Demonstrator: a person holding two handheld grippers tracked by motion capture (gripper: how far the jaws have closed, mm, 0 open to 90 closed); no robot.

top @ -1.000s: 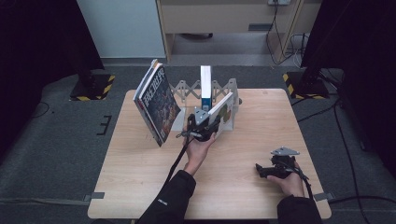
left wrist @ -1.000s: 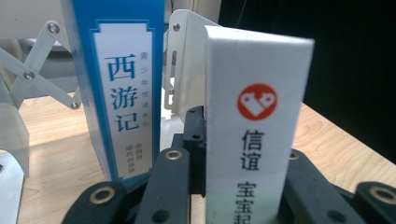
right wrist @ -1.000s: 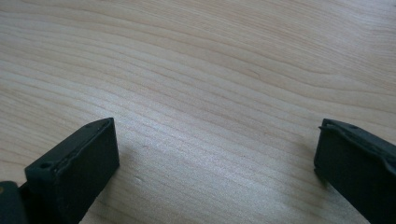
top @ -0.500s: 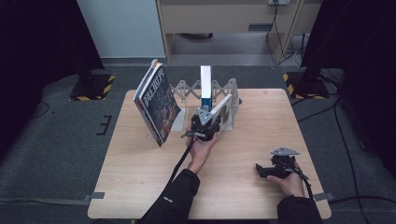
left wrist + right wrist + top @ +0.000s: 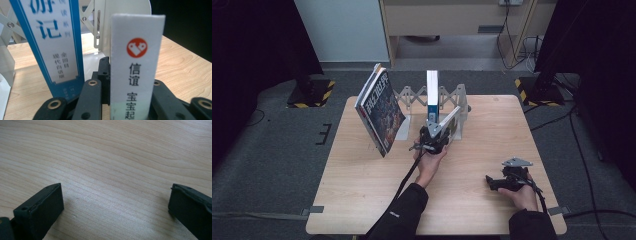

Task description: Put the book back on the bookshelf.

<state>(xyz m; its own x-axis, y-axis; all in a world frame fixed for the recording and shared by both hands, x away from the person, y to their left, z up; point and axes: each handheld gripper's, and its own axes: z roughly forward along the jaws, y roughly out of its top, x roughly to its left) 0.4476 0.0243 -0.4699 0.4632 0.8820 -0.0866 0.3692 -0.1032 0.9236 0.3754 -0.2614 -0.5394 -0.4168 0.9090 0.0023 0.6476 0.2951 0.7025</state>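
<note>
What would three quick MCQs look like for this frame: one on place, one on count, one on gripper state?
1. Where is the white-spined book?
A. Flat on the table
B. Between the left gripper's jaws
C. Under the right gripper

2. How many books are on or at the rack?
A. One
B. Three
C. Five

3. What state is the right gripper in?
A. Open, nothing between its jaws
B. Shut on a book
C. Shut on a pen

Key: 1 B, the left gripper view shows its jaws on either side of the spine. 2 B, the high view shows a leaning dark book, an upright blue book and the held one. 3 A, bare table shows between the parted jaws.
</note>
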